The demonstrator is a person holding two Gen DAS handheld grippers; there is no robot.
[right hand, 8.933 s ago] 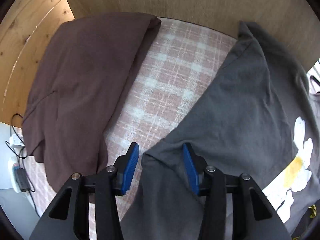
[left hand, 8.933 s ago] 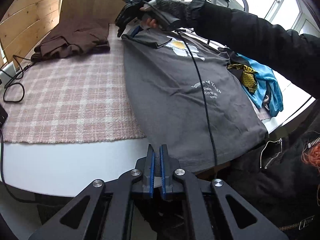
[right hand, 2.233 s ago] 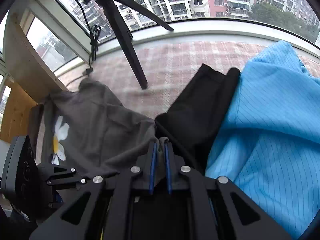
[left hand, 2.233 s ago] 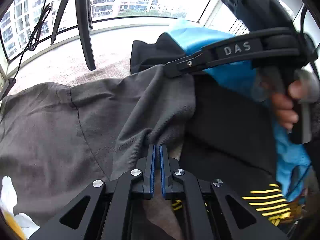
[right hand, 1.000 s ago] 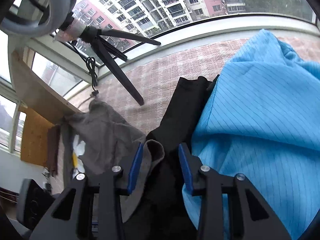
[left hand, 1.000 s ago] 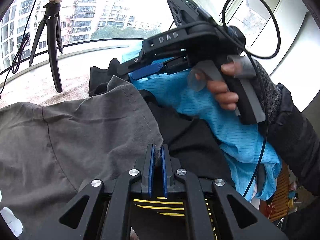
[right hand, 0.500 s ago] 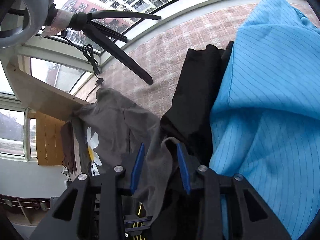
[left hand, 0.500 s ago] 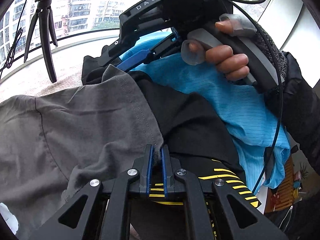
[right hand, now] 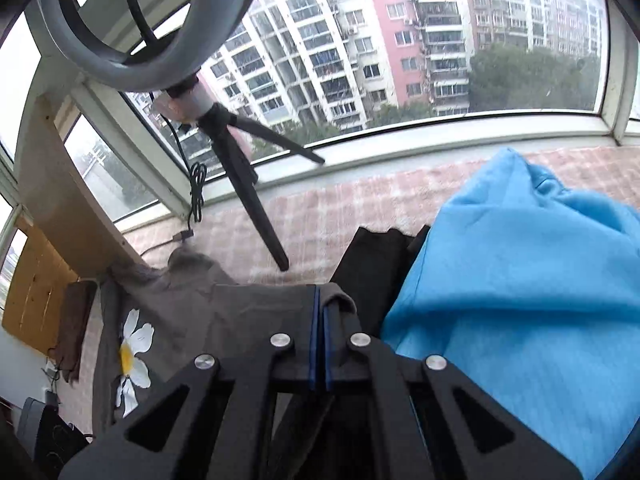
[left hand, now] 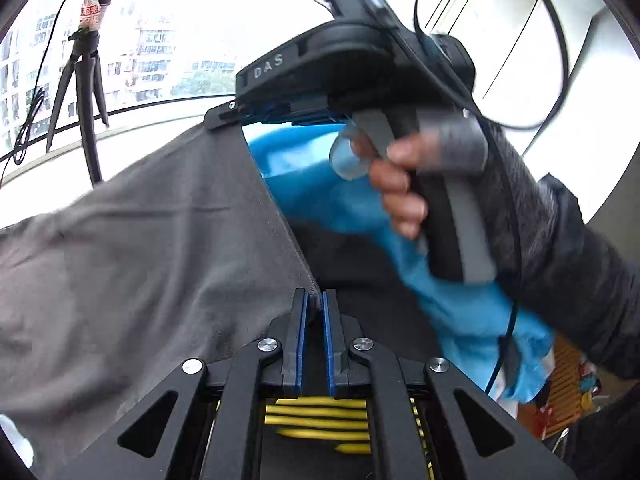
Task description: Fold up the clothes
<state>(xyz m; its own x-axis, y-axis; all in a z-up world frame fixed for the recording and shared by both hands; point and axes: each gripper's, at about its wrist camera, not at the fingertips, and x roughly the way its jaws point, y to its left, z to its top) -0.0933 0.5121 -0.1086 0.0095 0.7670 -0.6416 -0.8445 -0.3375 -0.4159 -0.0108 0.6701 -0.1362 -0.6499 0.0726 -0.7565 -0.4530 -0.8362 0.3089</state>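
Two claws, left claw (left hand: 314, 300), right claw (right hand: 320, 312), pinching one grey shirt (left hand: 160, 240)

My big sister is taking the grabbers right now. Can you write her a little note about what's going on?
Left gripper: shut on the grey T-shirt hem.
Right gripper: shut on the same edge further along, so the edge is lifted between them.
The daisy print faces up. The blue garment and black garment lie beside it, unfolded.
Done: both edge points gripped.
Left: lay the fold over, finish, then the others.
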